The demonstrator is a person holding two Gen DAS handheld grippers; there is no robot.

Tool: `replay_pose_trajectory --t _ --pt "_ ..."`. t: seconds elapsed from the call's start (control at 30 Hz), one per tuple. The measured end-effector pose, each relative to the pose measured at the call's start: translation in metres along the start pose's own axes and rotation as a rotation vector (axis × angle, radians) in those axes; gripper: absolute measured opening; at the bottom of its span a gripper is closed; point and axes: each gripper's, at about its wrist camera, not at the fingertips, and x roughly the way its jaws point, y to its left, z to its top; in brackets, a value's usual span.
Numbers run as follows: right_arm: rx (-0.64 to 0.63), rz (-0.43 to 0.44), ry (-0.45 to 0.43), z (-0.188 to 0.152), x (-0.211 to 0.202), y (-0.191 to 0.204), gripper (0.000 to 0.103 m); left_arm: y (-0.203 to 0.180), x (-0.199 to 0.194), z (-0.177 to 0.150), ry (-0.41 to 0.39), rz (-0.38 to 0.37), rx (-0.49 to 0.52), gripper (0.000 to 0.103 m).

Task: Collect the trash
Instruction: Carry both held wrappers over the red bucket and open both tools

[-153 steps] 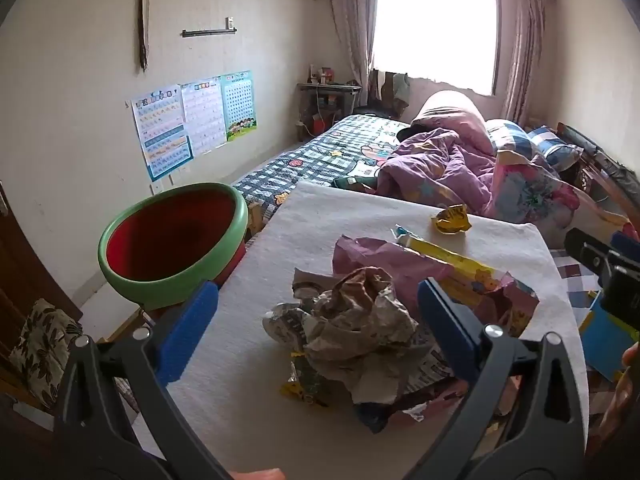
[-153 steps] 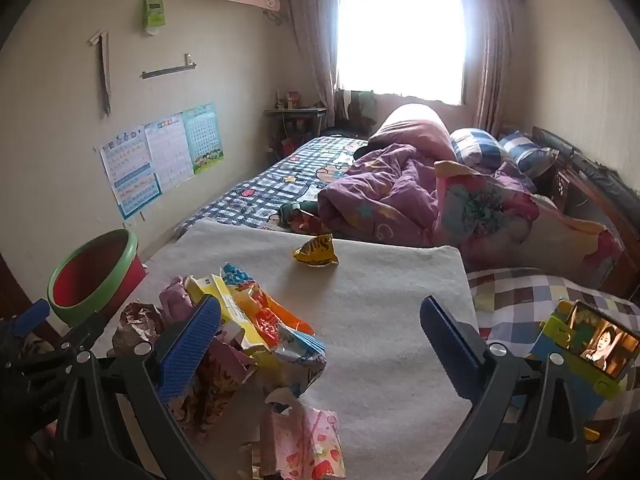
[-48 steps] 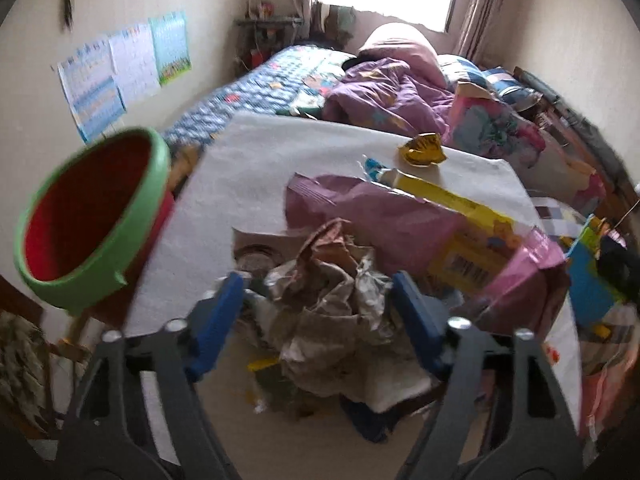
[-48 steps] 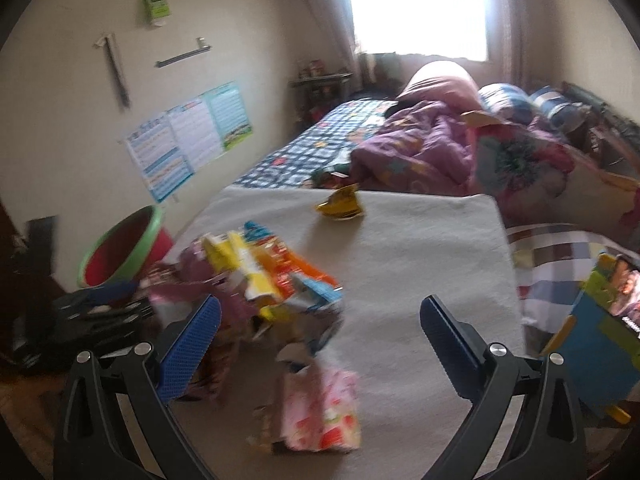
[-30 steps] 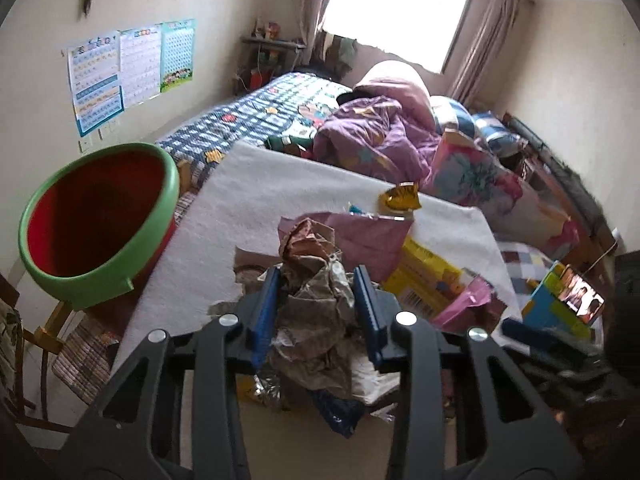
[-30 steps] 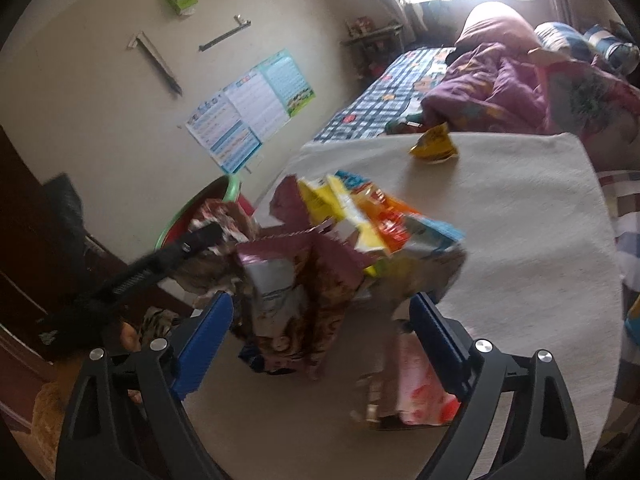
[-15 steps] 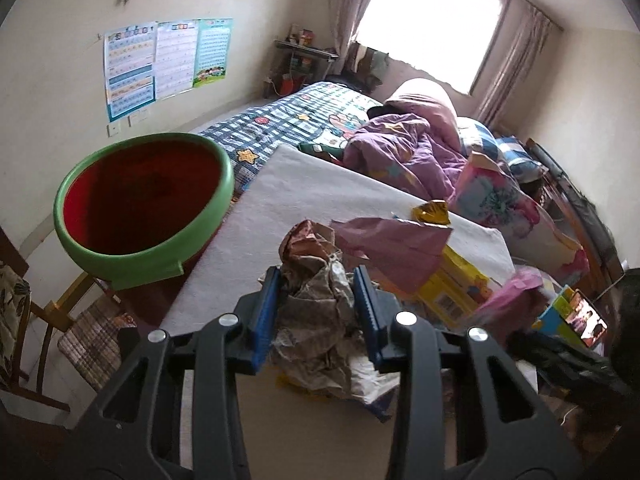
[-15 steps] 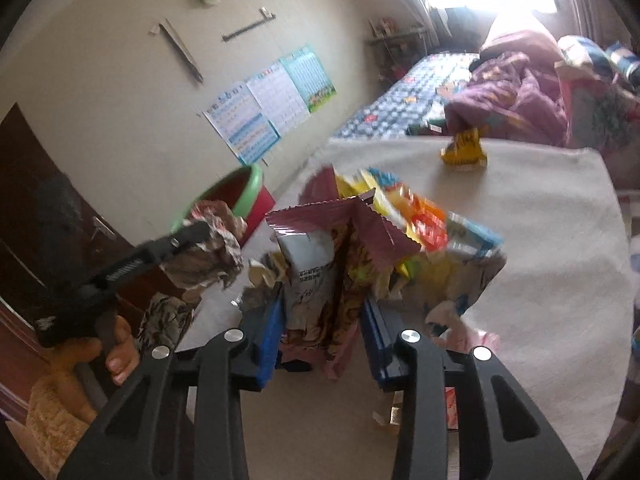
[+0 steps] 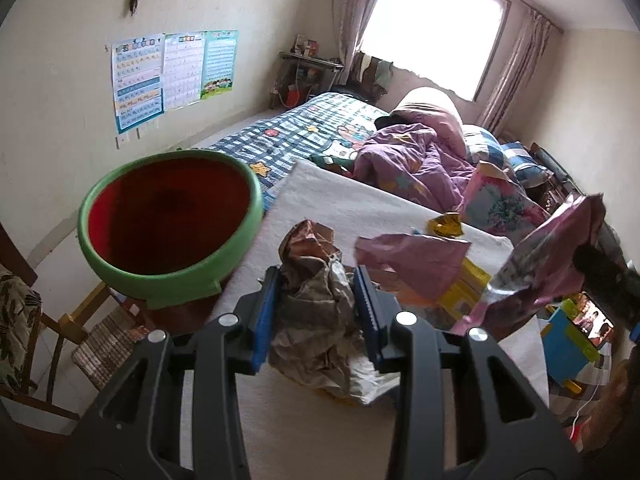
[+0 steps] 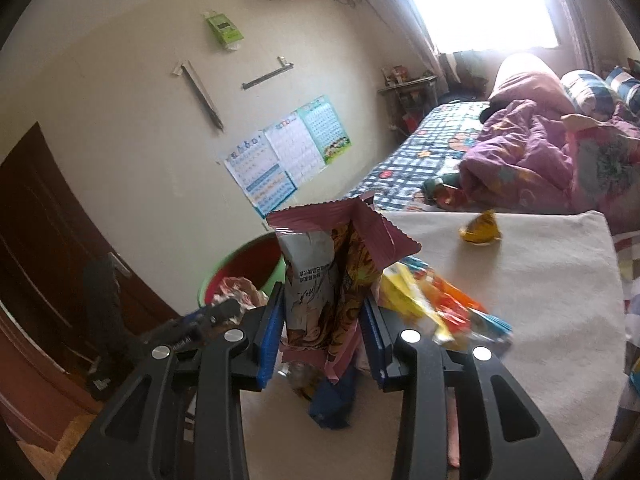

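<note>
- Trash is split between both hands: a crumpled brown paper wad [image 9: 316,300] is clamped in the left hand-held gripper [image 9: 316,312], above the table's [image 9: 340,204] left edge.
- Beside that edge stands a green basin with a red inside [image 9: 168,224].
- Right hand-held gripper [image 10: 322,320] grips an upright pink snack bag [image 10: 320,280].
- More wrappers [image 10: 436,304] lie mid-table; a yellow wrapper [image 10: 480,228] lies near the far edge.

A crumpled brown paper wad [image 9: 316,304] sits pinched upright between blue pads. A pink snack bag [image 10: 328,280] stands clamped likewise. Loose wrappers [image 10: 436,304] and a yellow wrapper [image 10: 480,229] lie on the worktop [image 10: 552,304] beside a green-rimmed red bin [image 9: 168,224].
</note>
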Motion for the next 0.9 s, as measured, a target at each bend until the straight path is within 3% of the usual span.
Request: replay_pose_trajectory --t 0.5,0.83,0.9 --pt "-0.041 0.023 0.028 0.027 0.11 0.087 0.036 0.098 0.02 0.048 -0.027 0.015 0.032 0.036" --pt "-0.069 -0.011 0.069 0.032 0.193 0.13 0.037 0.163 0.057 0.062 0.05 0.051 -0.018 0.036" --pt "-0.065 -0.011 0.079 0.032 0.206 0.131 0.041 0.17 0.063 0.062 0.063 0.052 -0.02 0.037"
